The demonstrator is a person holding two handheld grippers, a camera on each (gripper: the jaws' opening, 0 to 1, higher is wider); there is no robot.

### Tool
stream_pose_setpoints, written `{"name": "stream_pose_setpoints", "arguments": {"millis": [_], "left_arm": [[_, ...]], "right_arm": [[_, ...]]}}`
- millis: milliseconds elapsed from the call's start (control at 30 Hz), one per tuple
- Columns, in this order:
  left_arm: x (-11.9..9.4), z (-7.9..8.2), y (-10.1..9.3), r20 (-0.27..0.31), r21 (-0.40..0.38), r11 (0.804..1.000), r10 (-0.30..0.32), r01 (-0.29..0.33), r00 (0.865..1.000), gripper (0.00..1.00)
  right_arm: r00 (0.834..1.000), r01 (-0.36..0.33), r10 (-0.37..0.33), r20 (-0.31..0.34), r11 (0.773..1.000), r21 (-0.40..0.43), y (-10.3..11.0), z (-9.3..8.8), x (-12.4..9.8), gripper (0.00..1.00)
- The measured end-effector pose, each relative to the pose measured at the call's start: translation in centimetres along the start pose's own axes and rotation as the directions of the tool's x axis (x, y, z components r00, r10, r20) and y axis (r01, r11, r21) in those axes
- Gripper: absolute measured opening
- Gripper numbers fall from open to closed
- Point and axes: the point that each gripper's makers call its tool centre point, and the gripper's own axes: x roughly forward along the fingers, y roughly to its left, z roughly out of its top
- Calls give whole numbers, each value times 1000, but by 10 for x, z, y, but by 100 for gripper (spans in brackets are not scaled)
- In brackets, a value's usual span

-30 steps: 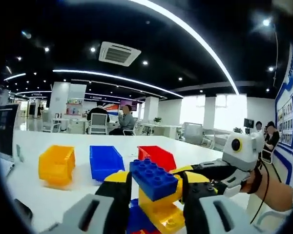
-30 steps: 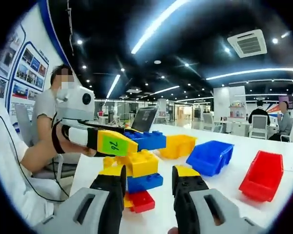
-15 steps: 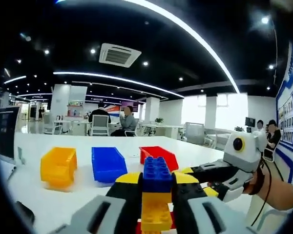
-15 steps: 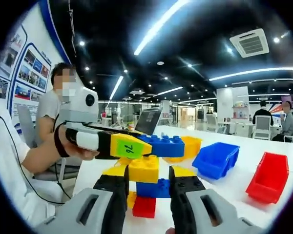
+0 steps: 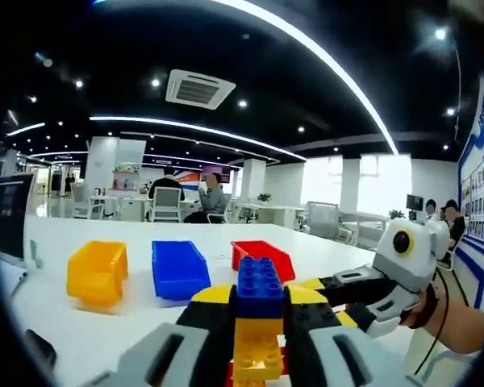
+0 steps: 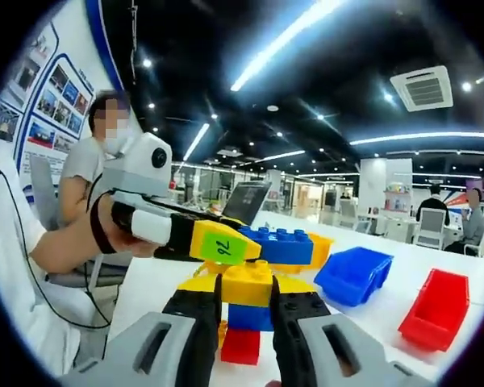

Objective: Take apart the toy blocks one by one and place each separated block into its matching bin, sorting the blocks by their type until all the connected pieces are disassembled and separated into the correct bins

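my left claw [image 5: 258,302] is clamped on the top blue block [image 5: 260,285] at lower centre and my right claw [image 6: 246,302] pinches the yellow block [image 6: 247,284] below, so a skewed pull might scatter the lower blocks short of the blue bin [image 5: 177,268].

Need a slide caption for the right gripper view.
Both grippers grip a block stack, bins beyond.

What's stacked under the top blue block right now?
Under the blue studded toy block sits a yellow block, then another blue block, then a red block at the bottom. The right gripper covers their sides.
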Motion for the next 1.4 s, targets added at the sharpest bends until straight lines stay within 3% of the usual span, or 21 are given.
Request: {"name": "stream_pose_setpoints", "arguments": {"millis": [400,433,500,533,567,600,667,733,1000,1400], "left_arm": [[3,1,-2,-35,-73,997,1,-3,999,23],[3,1,-2,-36,-96,995,-6,3,999,23],[1,7,-4,-19,-230,973,-38,33,999,23],[3,11,-3,-8,-231,972,-51,47,999,23],[5,11,6,-7,-102,995,17,-18,1000,23],[5,14,6,15,-58,998,34,-33,999,23],[6,15,-3,12,-128,992,-23,24,1000,23],[5,18,4,20,-88,996,10,-8,1000,23],[0,34,25,32,-65,997,30,-27,999,23],[31,22,53,-100,-51,997,45,-50,994,24]], "right_arm": [[1000,3,-4,23,999,42,0,3,-1,24],[1000,2,-3,24,999,41,0,3,-2,24],[1000,-2,1,-11,1000,-27,2,-5,-3,24],[1000,-11,10,11,1000,18,4,-2,-4,24],[1000,-13,11,29,998,57,5,0,-3,24],[999,-12,10,30,999,45,3,1,-5,24],[1000,6,-6,23,1000,28,-1,0,-4,24],[1000,9,-10,22,999,37,-2,0,-3,24],[1000,26,-26,9,998,48,-8,-2,-3,24],[999,36,-37,13,997,64,-4,-2,-5,25]]}}
